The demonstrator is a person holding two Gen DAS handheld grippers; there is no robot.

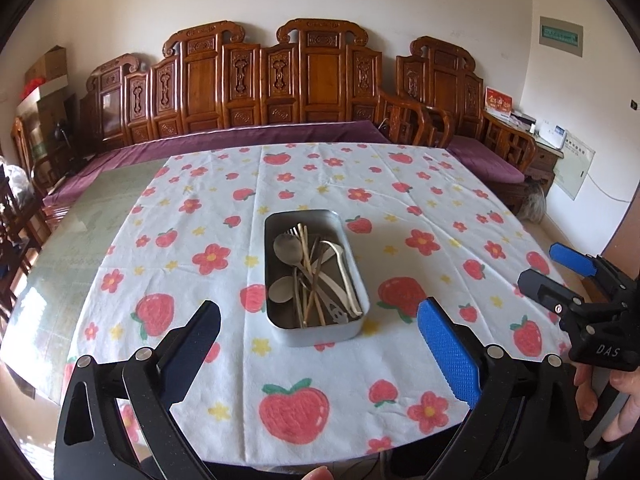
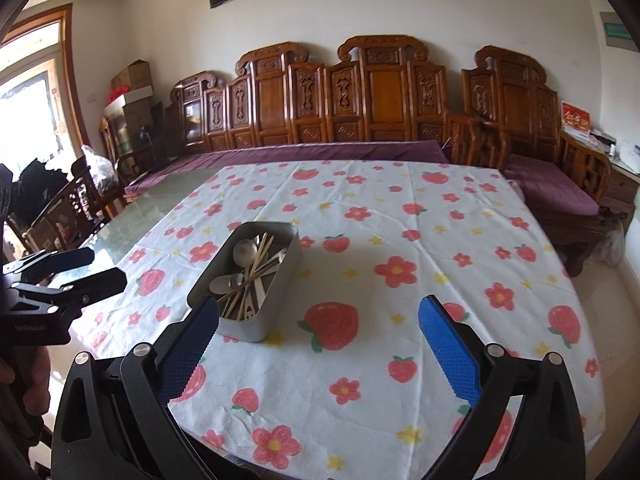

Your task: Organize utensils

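Rectangular grey metal tin (image 1: pixel 316 330) sits mid-table on the strawberry-print white tablecloth (image 1: pixel 400 208), holding metal spoons, fork and gold chopsticks (image 1: pixel 316 276). Left claw (image 1: pixel 320 356) and right claw (image 2: pixel 318 354): wide, empty, near tin.

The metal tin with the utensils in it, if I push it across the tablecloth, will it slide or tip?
The metal tin looks low and wide with a flat base, so it should slide rather than tip. The strawberry tablecloth looks soft and creased, so it may bunch ahead of the tin. The loose utensils lie crossed and would probably shift and rattle.
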